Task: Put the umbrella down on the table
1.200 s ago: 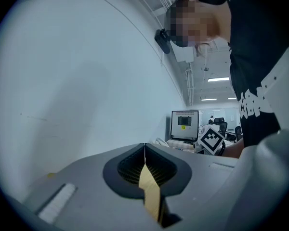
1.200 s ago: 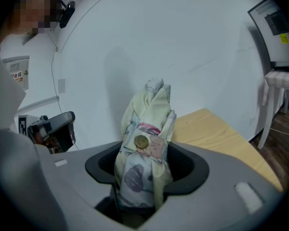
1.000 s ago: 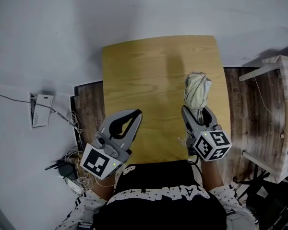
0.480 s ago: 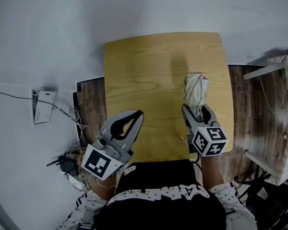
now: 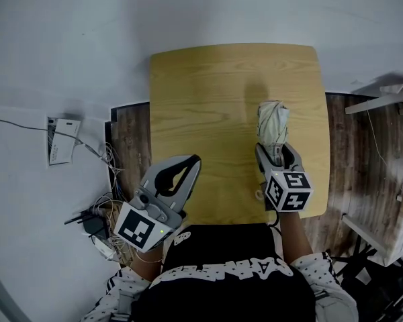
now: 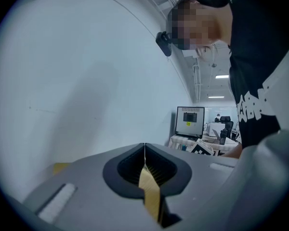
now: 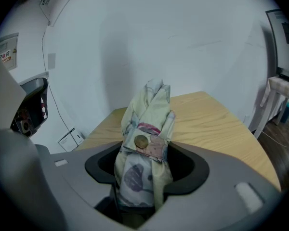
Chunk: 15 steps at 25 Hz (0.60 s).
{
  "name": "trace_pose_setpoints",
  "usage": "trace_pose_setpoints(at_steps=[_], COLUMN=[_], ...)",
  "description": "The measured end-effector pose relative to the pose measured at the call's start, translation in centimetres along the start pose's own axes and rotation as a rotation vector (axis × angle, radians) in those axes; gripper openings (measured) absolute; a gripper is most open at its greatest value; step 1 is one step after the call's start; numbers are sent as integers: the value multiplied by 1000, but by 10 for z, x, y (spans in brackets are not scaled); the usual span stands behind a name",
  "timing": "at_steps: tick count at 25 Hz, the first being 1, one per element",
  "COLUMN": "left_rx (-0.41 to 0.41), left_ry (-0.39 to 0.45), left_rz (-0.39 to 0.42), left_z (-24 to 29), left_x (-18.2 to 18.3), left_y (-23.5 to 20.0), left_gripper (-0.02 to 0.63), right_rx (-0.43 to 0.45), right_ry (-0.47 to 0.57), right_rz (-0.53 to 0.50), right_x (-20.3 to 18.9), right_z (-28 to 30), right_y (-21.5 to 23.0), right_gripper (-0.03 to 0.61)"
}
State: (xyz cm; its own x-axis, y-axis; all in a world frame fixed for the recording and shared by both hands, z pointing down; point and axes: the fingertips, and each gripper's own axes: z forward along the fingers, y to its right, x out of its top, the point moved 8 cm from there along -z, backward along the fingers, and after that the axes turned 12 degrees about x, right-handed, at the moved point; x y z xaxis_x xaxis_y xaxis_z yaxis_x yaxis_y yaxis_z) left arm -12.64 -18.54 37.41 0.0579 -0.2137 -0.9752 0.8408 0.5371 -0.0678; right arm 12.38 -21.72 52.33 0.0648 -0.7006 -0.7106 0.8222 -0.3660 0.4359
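Observation:
A folded cream umbrella [image 5: 271, 122] with a floral print sticks out of my right gripper [image 5: 275, 154], over the right half of the wooden table [image 5: 208, 92]. In the right gripper view the umbrella [image 7: 147, 124] fills the gap between the jaws of the right gripper [image 7: 144, 170], which is shut on it. Its strap with a brass snap [image 7: 141, 141] faces the camera, and its tip points away over the table [image 7: 216, 124]. My left gripper [image 5: 188, 164] is held at the table's front left edge. Its jaws meet at the tips and hold nothing, as the left gripper [image 6: 144, 147] view confirms.
Cables and a power adapter [image 5: 95, 224] lie on the floor at the left, near a white box [image 5: 60, 149]. A white shelf frame [image 5: 389, 102] stands to the table's right. A monitor [image 6: 190, 121] and desks show far off in the left gripper view.
The right gripper with the umbrella has shifted slightly left relative to the table and its marker cube has turned. The left gripper has stayed where it was.

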Motion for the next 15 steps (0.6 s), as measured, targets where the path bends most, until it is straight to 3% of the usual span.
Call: trace_pose_setpoints(at_steps=[15], left_rx=[48], left_ry=[-21], left_rz=[-14], left_z=[-6], left_x=[-6], left_y=[-4], left_gripper=[-2], right_rx=[-46], right_ry=[-108], right_rz=[-44], right_x=[-11], right_z=[24], right_y=[9], right_gripper=[272])
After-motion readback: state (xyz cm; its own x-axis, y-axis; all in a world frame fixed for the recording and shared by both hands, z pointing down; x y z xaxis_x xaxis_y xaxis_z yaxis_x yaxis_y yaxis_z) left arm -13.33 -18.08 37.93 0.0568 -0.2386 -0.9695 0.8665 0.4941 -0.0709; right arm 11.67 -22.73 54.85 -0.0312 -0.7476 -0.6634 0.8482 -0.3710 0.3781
